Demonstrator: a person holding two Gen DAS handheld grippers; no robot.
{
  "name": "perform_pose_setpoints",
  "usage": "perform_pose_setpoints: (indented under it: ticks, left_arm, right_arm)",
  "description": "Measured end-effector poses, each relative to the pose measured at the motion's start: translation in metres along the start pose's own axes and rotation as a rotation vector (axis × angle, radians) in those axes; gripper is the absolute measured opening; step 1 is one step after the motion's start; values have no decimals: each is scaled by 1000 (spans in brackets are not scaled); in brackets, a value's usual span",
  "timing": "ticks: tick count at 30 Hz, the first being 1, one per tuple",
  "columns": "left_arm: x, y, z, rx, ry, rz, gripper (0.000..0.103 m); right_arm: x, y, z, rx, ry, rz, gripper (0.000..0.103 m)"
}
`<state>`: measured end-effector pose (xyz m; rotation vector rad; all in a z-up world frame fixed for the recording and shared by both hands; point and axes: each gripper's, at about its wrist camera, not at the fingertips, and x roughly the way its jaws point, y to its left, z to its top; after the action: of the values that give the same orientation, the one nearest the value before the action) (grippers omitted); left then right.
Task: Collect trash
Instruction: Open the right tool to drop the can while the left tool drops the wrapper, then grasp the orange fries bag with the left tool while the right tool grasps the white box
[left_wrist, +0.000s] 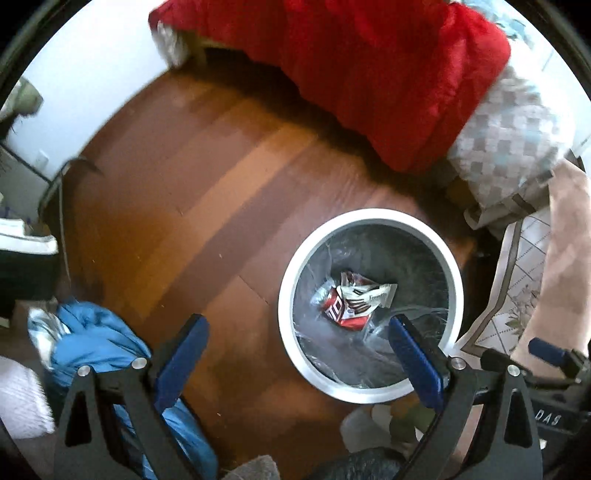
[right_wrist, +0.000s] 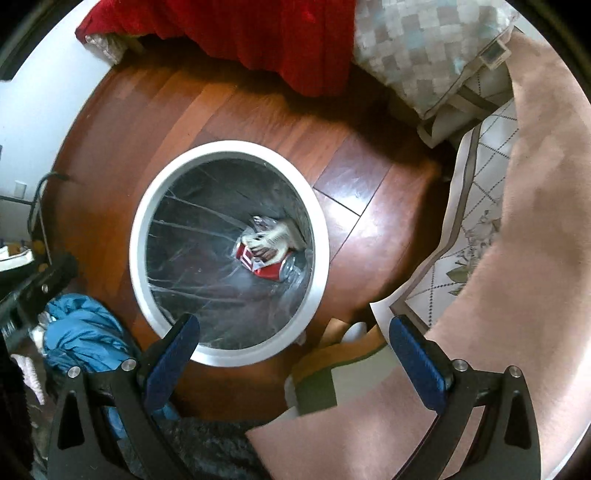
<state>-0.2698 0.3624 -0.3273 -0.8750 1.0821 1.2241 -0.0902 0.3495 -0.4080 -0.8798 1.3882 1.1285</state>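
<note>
A round white trash bin with a clear liner stands on the wooden floor; it also shows in the right wrist view. At its bottom lie a crushed red can and a crumpled wrapper, seen again as the can and wrapper. My left gripper is open and empty above the bin's near left rim. My right gripper is open and empty above the bin's near right rim.
A bed with a red blanket and checked quilt runs along the far side. Blue cloth lies at the left on the floor. A patterned sheet and pink fabric hang at the right.
</note>
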Motion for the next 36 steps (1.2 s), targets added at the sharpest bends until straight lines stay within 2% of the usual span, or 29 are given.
perform_pose_setpoints:
  ticks: [5, 12, 18, 21, 25, 28, 30, 36]
  left_arm:
    - [-50, 1, -8, 24, -76, -1, 99]
    - [-125, -12, -29, 79, -192, -6, 99]
    - [-191, -39, -54, 103, -293, -2, 99]
    - [-211, -63, -68, 119, -324, -38, 99]
    - [-214, -122, -93, 169, -313, -102, 99]
    - [-202, -183, -107, 231, -256, -162, 99]
    - [-191, -237, -117, 294, -215, -188, 99]
    - [-165, -391, -146, 490, -109, -272, 99]
  right_arm:
    - [-43, 0, -11, -19, -57, 27, 103]
    - [-122, -1, -37, -44, -183, 82, 103]
    - [-197, -21, -72, -15, -294, 183, 103]
    - [-236, -45, -98, 15, -349, 243, 103]
    - [-270, -103, -141, 102, -393, 268, 103]
    - [-282, -165, -177, 193, -392, 251, 103]
    - [-285, -208, -196, 248, -390, 208, 103]
    - [-279, -374, -257, 499, -356, 17, 103]
